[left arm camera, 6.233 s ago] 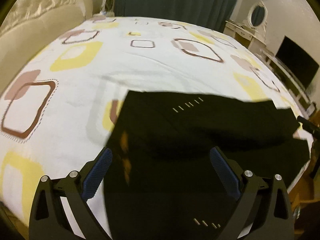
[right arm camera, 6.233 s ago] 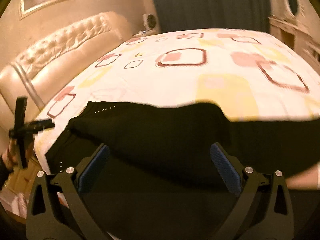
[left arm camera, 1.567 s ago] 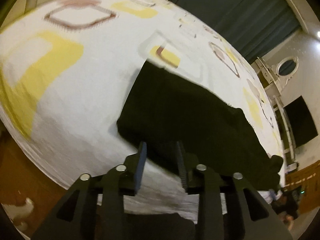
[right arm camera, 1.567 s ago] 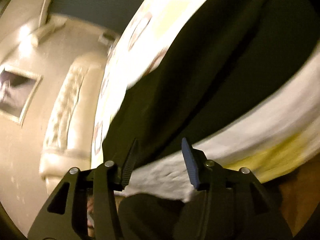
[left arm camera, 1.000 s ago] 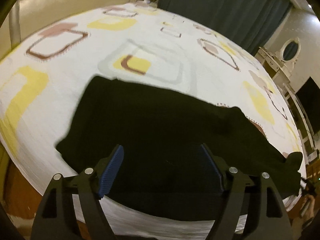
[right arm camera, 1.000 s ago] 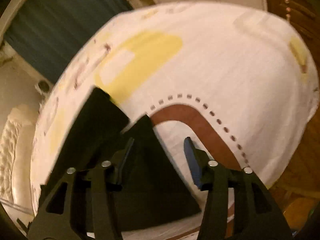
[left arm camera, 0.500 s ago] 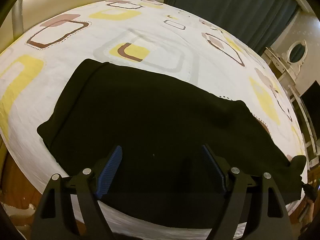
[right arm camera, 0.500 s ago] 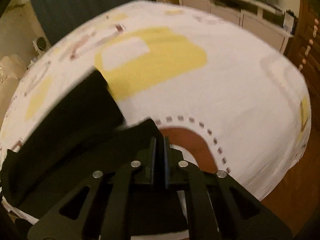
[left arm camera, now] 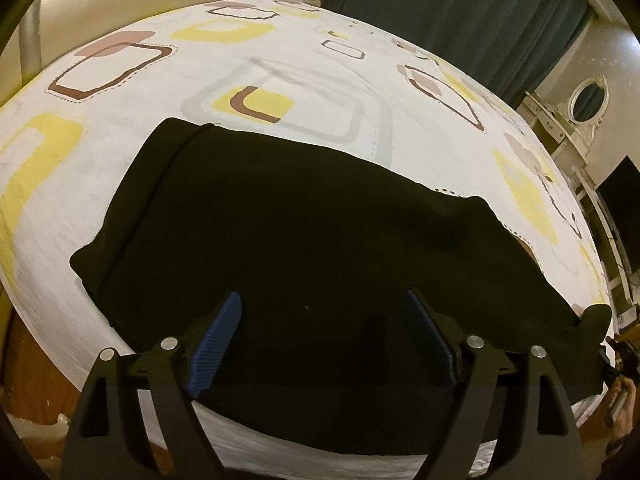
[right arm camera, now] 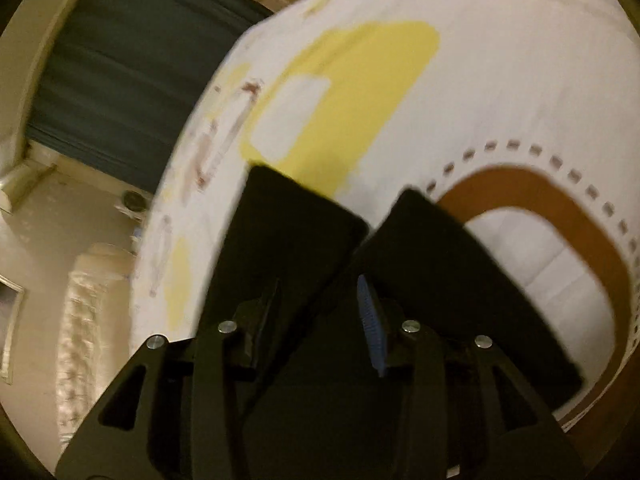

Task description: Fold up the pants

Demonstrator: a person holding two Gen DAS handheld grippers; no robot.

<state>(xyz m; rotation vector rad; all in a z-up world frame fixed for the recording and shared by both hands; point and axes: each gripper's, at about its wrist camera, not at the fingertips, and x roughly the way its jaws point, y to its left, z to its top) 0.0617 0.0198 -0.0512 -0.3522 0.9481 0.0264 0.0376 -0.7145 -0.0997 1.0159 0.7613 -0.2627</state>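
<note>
Pants point(left arm camera: 304, 240): black, spread flat along near edge of bed point(left arm camera: 280, 60). Left gripper point(left arm camera: 322, 332): jaws wide, opening, grasping nothing. Right gripper point(right arm camera: 320, 312): jaws opening over pant-leg ends.

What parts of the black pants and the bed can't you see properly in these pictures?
- Left wrist view: the near edge of the black pants is hidden behind the left gripper.
- Right wrist view: motion blur smears the bedsheet pattern.
- Right wrist view: the right gripper, jaws opening, covers the cloth below; whether cloth lies between them is unclear.
</note>
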